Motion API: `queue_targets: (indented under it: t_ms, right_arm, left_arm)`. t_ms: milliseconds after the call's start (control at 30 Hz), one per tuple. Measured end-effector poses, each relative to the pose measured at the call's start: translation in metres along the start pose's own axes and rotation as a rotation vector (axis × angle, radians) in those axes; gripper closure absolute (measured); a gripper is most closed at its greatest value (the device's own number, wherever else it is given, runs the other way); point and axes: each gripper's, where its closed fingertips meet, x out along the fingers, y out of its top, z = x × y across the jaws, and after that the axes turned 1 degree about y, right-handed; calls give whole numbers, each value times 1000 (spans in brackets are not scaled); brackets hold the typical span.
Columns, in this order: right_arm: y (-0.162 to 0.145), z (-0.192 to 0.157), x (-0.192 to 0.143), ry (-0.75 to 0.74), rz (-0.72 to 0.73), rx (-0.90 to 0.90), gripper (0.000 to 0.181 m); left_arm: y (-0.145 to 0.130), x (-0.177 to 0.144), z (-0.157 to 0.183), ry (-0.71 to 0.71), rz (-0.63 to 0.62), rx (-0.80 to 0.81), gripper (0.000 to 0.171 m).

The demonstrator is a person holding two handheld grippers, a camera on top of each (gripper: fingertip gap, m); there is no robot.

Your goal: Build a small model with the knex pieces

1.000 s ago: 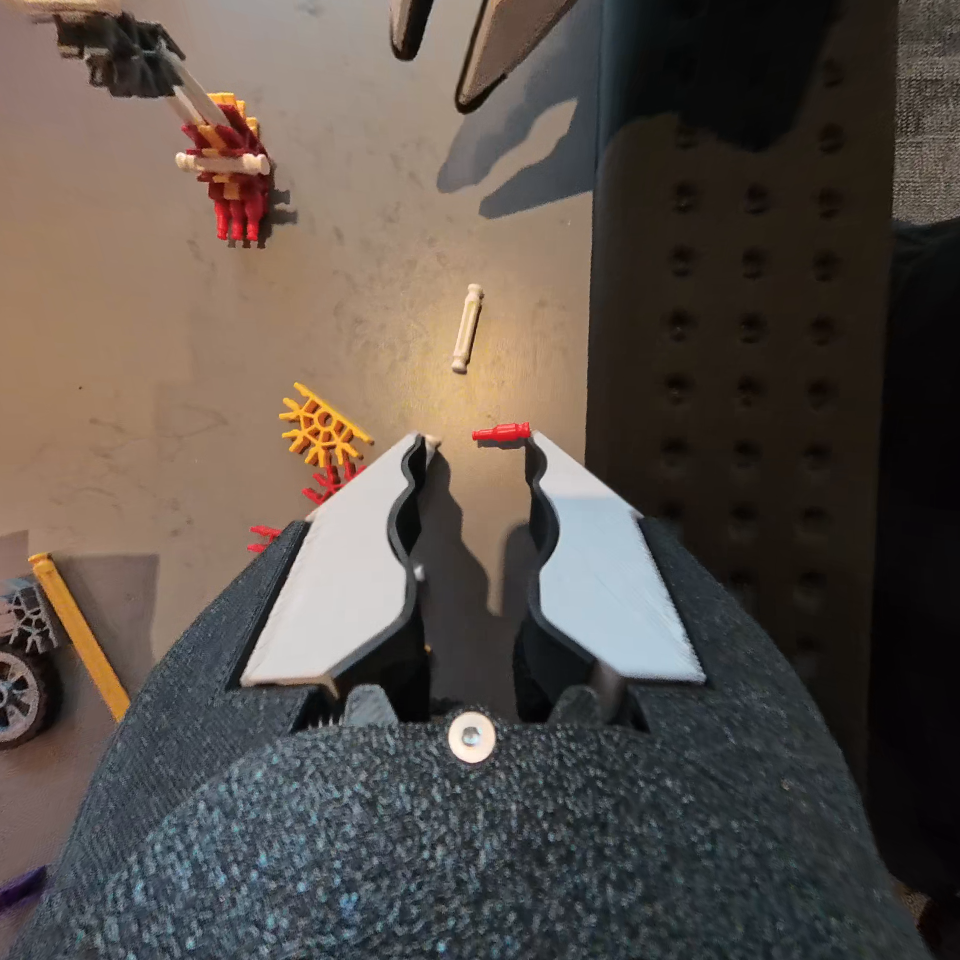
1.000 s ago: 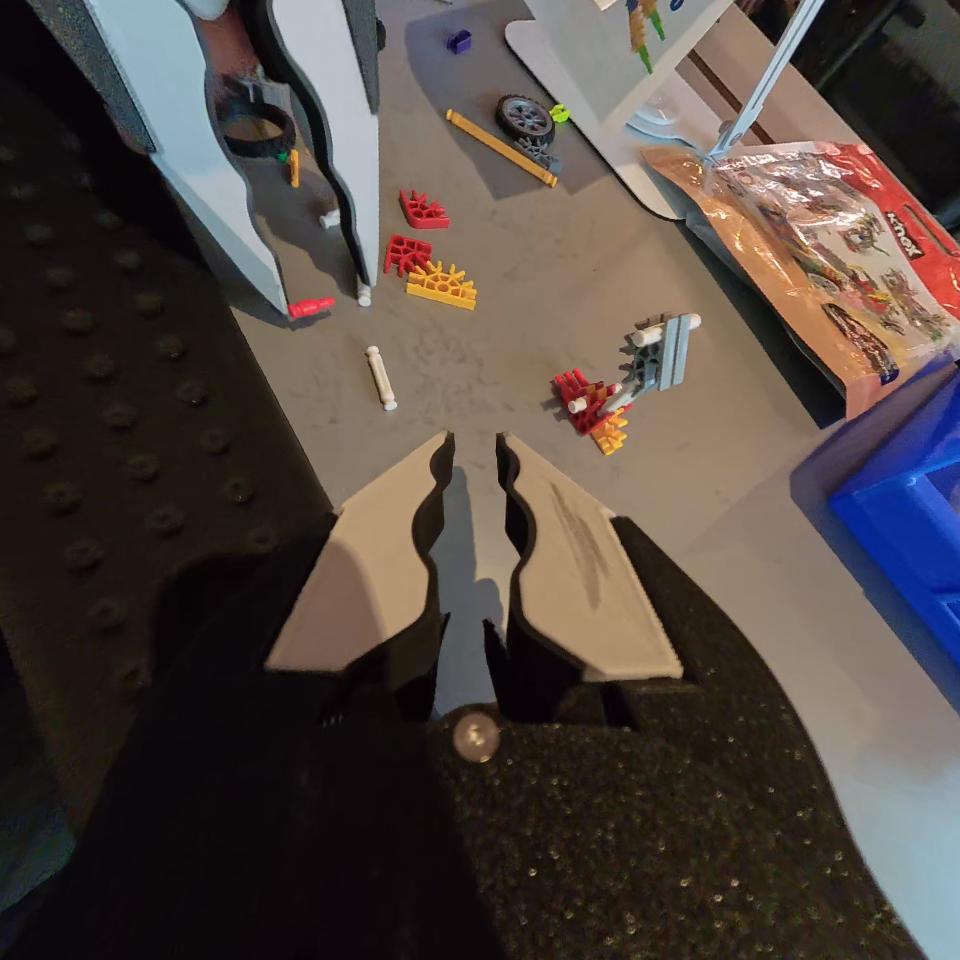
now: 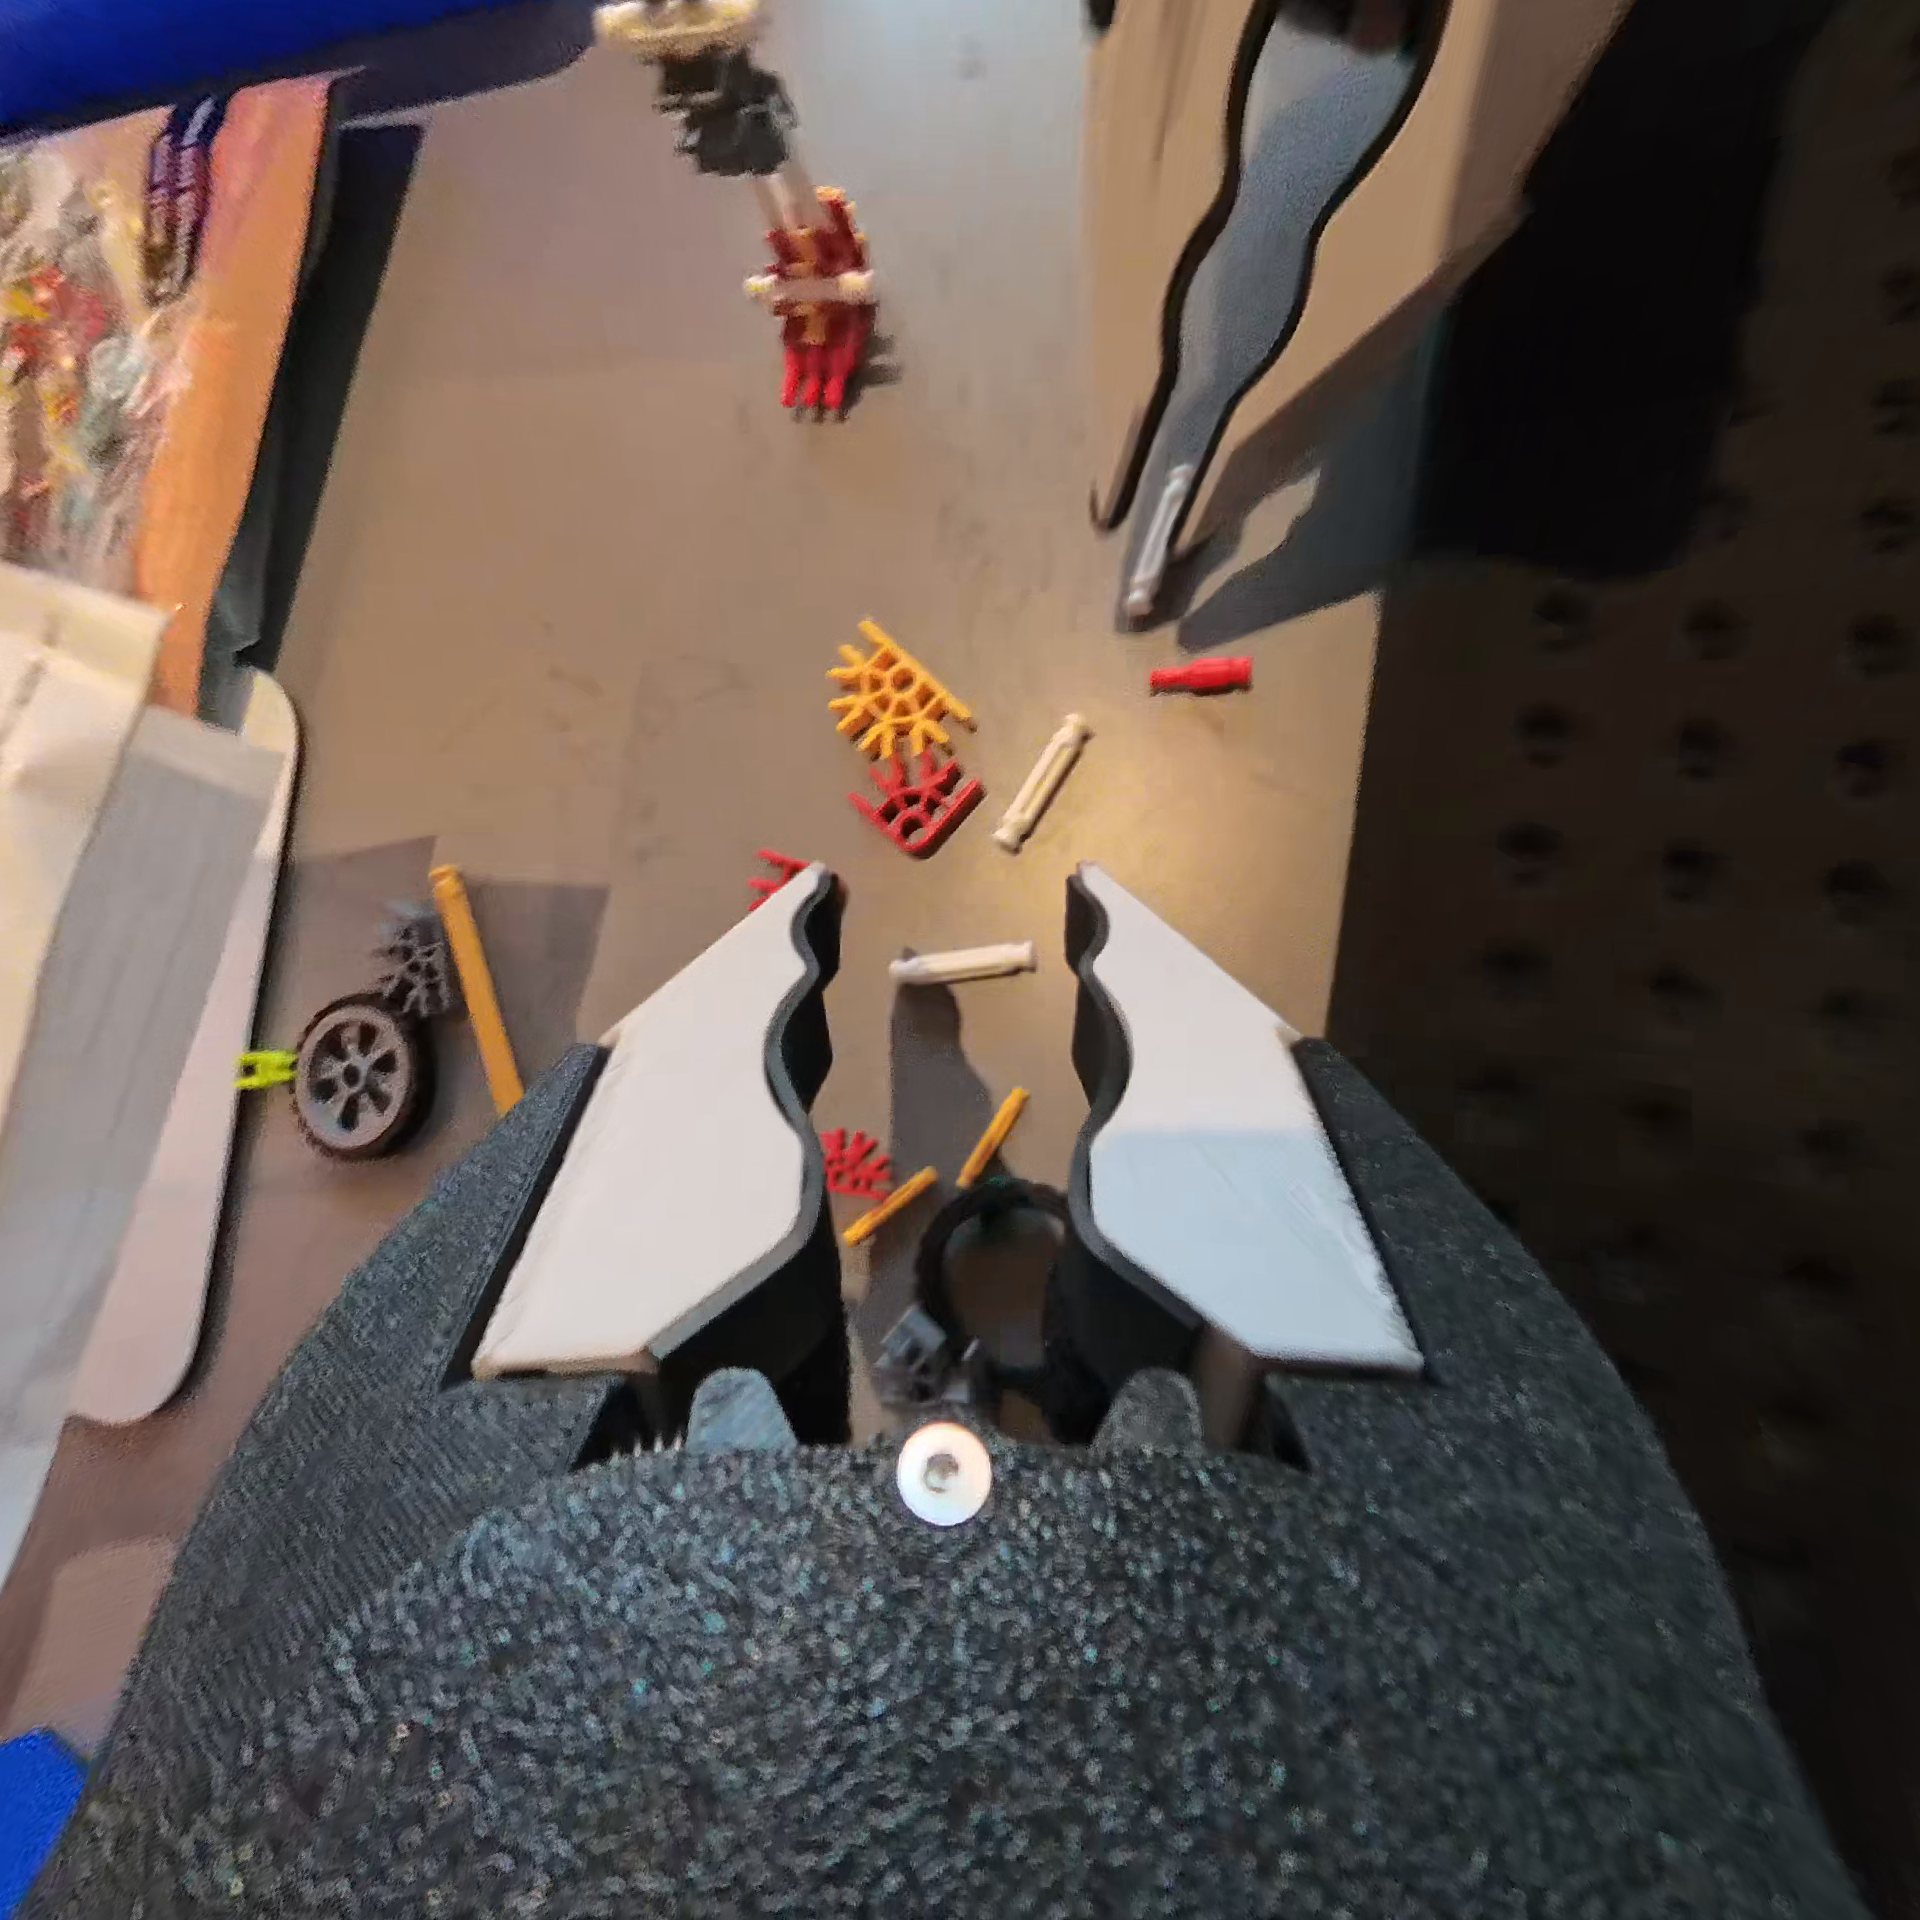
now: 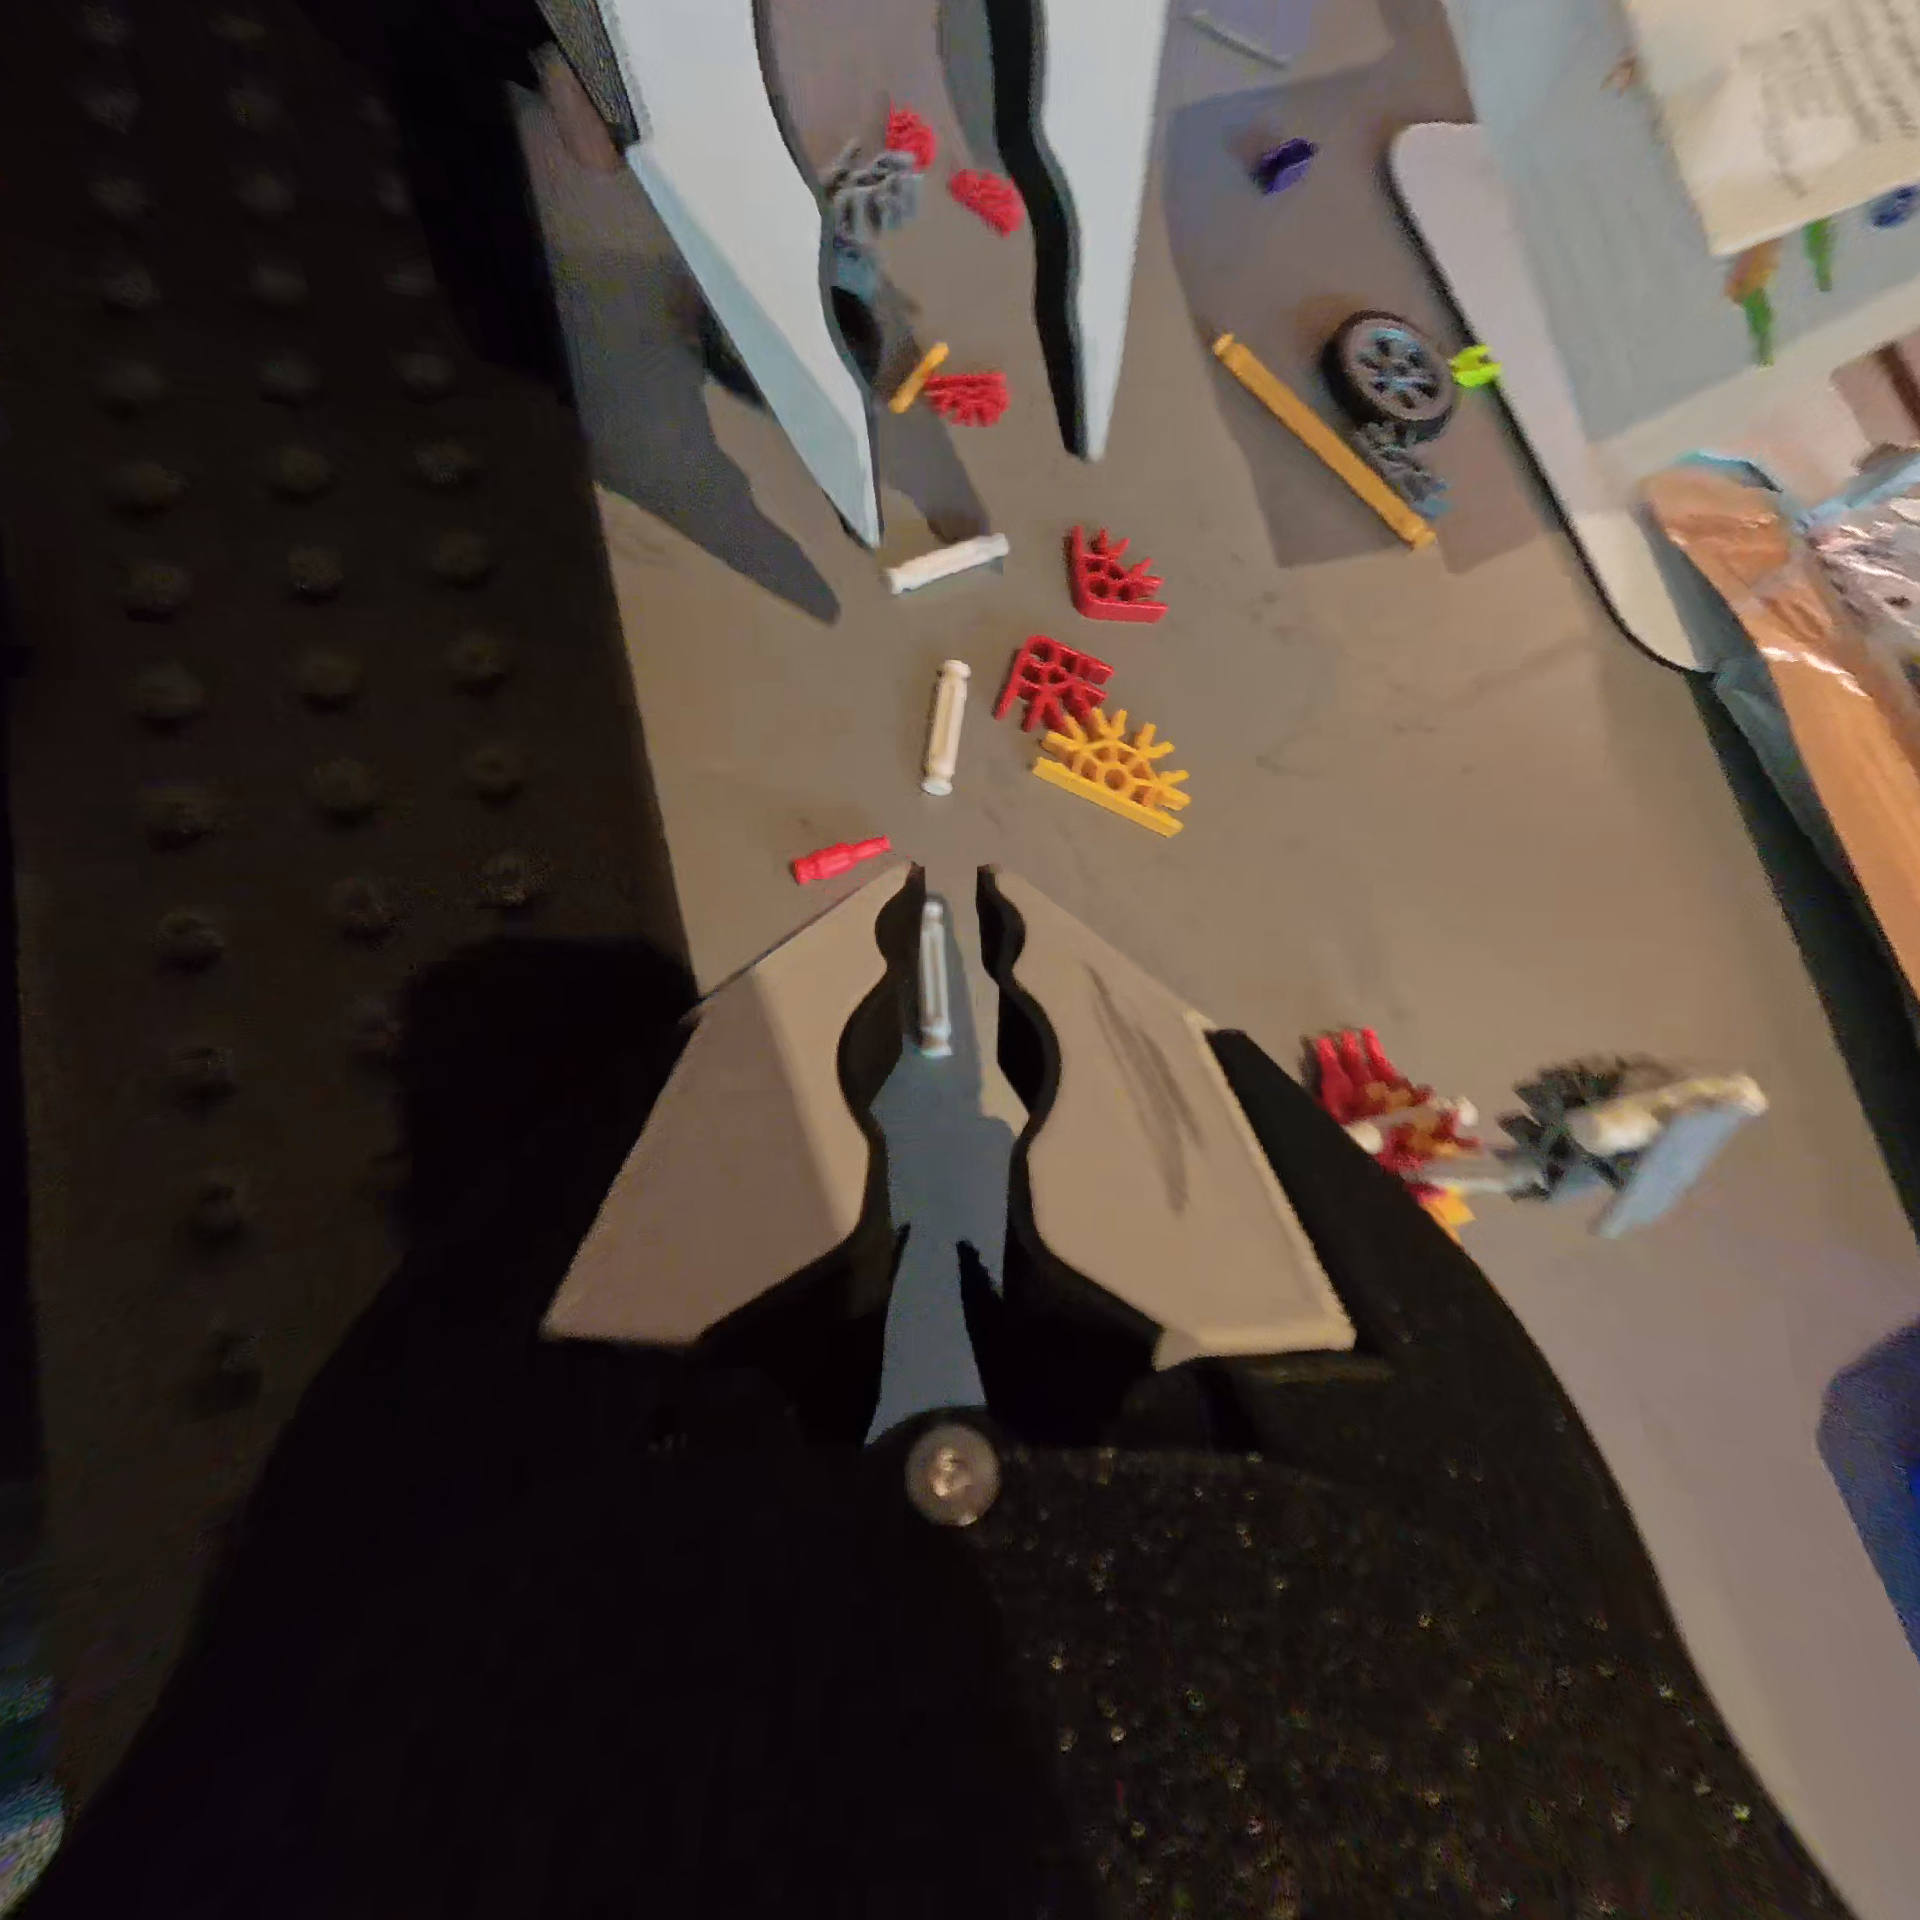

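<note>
A short white rod (image 4: 933,977) lies on the grey worktop (image 4: 1403,831) between the fingers of the right gripper (image 4: 948,883); its jaws stand narrowly apart on either side of the rod, and whether they touch it cannot be told, so nothing looks lifted.

The left gripper (image 3: 951,894) has its jaws wide apart and holds nothing; another white rod (image 3: 961,961) lies crosswise on the worktop just past its tips. A third white rod (image 4: 945,727) lies between the two, beside a red connector (image 4: 1049,681) touching a yellow connector (image 4: 1117,774), with a small red rod (image 4: 840,860) near the right gripper's tips.

A built cluster of red, yellow and grey pieces (image 4: 1455,1132) sits to the right, a spoked wheel (image 4: 1392,379) and long yellow rod (image 4: 1325,442) farther off. A dark studded mat (image 4: 260,623) borders the worktop; a printed toy bag (image 3: 114,343) lies at the edge.
</note>
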Motion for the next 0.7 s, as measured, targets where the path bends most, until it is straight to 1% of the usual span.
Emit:
queue_targets:
  t_ms: [100,167,267,333,467,567,600,633,700]
  right_arm:
    - [-6,12,-14,-45,10,36,165]
    - [-12,18,-18,-63,-7,52,161]
    - [-23,19,-18,-65,-40,67,158]
    - [-24,18,-15,-62,-43,72,154]
    - [-23,13,-12,-48,-49,55,153]
    - [-27,10,-15,-51,-54,54,153]
    - [-29,10,-17,-55,-53,59,153]
    - [-30,11,-18,-57,-50,64,153]
    - [-32,13,-21,-63,-48,71,153]
  left_arm:
    - [0,-3,-10,-10,12,-56,129]
    - [3,2,-13,-22,11,-75,129]
    - [4,17,-14,-40,-27,-70,128]
    - [8,27,-14,-59,-37,-67,128]
    - [16,46,-13,-99,-54,-80,128]
    - [14,59,-7,-137,-91,-81,129]
    - [20,61,-7,-146,-62,-100,134]
    - [20,62,-8,-150,-65,-115,135]
    - [22,64,-4,-169,-64,-105,147]
